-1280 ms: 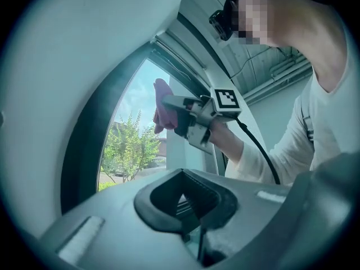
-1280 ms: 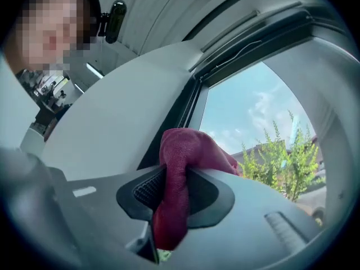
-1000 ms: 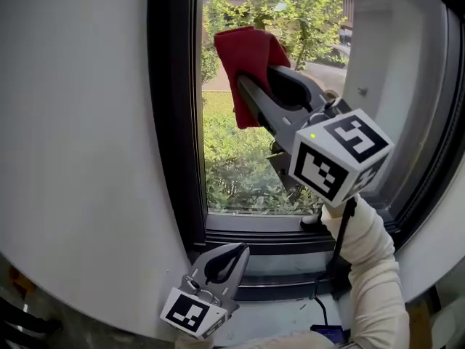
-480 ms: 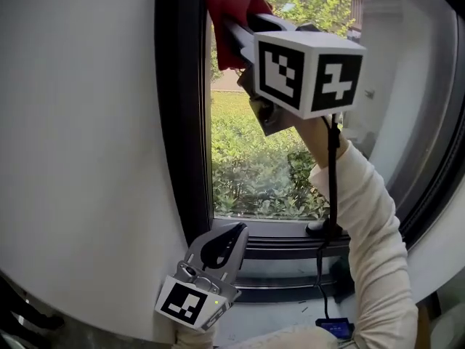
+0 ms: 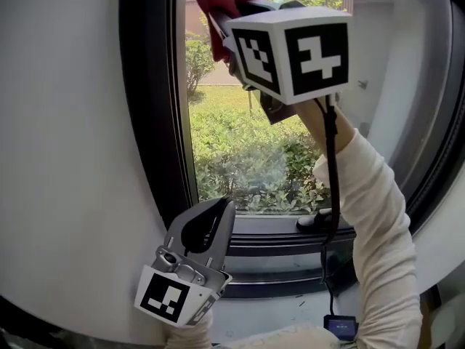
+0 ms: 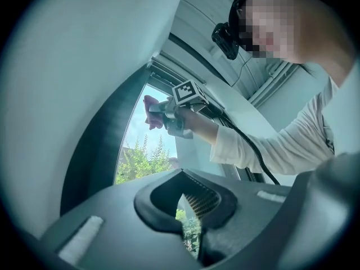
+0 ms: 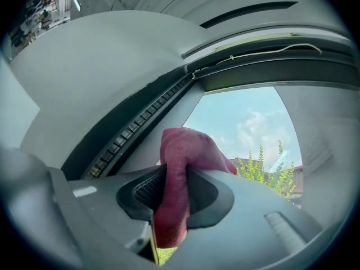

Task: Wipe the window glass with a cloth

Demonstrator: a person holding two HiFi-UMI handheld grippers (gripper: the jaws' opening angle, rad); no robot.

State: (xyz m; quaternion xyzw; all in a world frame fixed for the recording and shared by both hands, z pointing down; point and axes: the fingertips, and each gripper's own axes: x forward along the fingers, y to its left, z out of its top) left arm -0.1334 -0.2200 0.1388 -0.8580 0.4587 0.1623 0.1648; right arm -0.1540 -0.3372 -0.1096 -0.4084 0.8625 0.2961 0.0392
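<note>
Right gripper fingers pinch the cloth near the glass top, left gripper fingers closed on nothing; keep cloth flat, overlap downward strokes.

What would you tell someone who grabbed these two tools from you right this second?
Right tool: shut on the red cloth, raised to the top left corner of the glass, beside the dark frame.
Left tool: shut, empty, held low near the sill.
Done: the pictures do not show how much has been wiped.
Left: probably work the cloth down and across the rest of the glass, keeping it clamped.
</note>
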